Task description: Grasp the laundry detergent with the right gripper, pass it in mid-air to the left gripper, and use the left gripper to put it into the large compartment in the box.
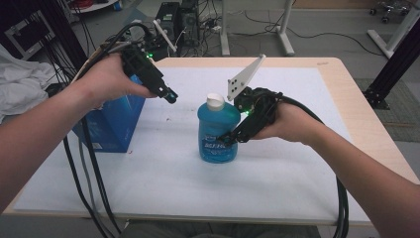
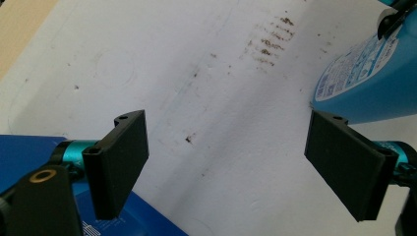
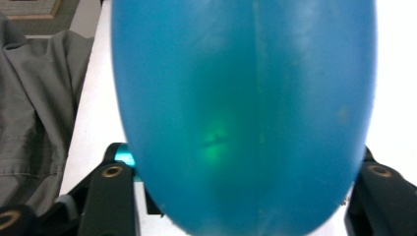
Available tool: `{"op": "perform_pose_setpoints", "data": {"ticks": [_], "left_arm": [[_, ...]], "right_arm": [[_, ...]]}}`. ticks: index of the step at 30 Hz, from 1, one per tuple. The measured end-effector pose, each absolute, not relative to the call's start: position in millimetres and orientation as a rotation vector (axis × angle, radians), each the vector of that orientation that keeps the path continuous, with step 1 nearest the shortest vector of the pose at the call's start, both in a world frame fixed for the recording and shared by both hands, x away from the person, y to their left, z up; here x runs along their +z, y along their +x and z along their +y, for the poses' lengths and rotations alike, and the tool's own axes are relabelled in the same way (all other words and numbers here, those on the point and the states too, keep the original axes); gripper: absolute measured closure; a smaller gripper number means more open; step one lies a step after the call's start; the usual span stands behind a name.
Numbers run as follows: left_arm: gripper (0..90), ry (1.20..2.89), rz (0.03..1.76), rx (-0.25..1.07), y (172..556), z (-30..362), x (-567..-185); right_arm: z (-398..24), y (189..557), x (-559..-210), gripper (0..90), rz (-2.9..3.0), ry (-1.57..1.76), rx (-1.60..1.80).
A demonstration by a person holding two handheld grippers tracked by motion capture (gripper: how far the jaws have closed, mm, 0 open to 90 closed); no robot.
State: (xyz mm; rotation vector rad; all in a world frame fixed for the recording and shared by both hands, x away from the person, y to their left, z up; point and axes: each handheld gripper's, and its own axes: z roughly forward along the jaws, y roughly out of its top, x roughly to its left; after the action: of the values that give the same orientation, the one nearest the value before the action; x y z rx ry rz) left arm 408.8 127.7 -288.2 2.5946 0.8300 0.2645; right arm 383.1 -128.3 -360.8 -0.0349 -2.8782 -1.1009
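1. Wood-edged table (image 1: 346,94) w/ white mat (image 1: 163,183) over most of top; bare wood strip at right and far edge. Floor beyond has cables, desk legs, a PC tower (image 1: 168,17).
2. Open room: front half of mat is bare, also right third and far strip behind bottle. Left side is tighter: box sits near the mat's left edge.
3. Count: 1 blue bottle (image 1: 218,131), 1 blue box (image 1: 116,124), 2 grippers, 2 hands. White cloth (image 1: 20,82) off table at left.
4. Bottle stands upright about mid-mat, white cap (image 1: 215,101) on top, label facing front. Well clear of all mat edges.
5. Right gripper (image 1: 233,136) comes in from bottle's right, jaws around the lower body, one each side. In right gripper view the bottle (image 3: 241,113) bulges between the jaws and covers their inner faces, so grip looks closed on it, contact itself hidden. Right hand (image 1: 289,121) behind it; grey plate (image 1: 243,77) tilts up over it.
6. Left gripper (image 1: 168,95) held in air, up-left of bottle, apart from it, above box's right side. Left hand (image 1: 106,79) wraps its body.
7. Left gripper view: jaws spread wide, nothing between them, stained mat (image 2: 216,98) below; bottle (image 2: 369,73) at upper right, box (image 2: 29,147) at lower left.
8. Box stands on mat, left of bottle, well apart.
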Motion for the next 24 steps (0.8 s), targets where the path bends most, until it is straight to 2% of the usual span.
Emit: {"op": "perform_pose_setpoints", "data": {"ticks": [24], "left_arm": [[16.8,2.589,0.825,0.259,408.0,129.9,-287.5]], "right_arm": [[-129.7,382.4,-359.1,45.9,-2.881,-0.023,-1.116]]}}
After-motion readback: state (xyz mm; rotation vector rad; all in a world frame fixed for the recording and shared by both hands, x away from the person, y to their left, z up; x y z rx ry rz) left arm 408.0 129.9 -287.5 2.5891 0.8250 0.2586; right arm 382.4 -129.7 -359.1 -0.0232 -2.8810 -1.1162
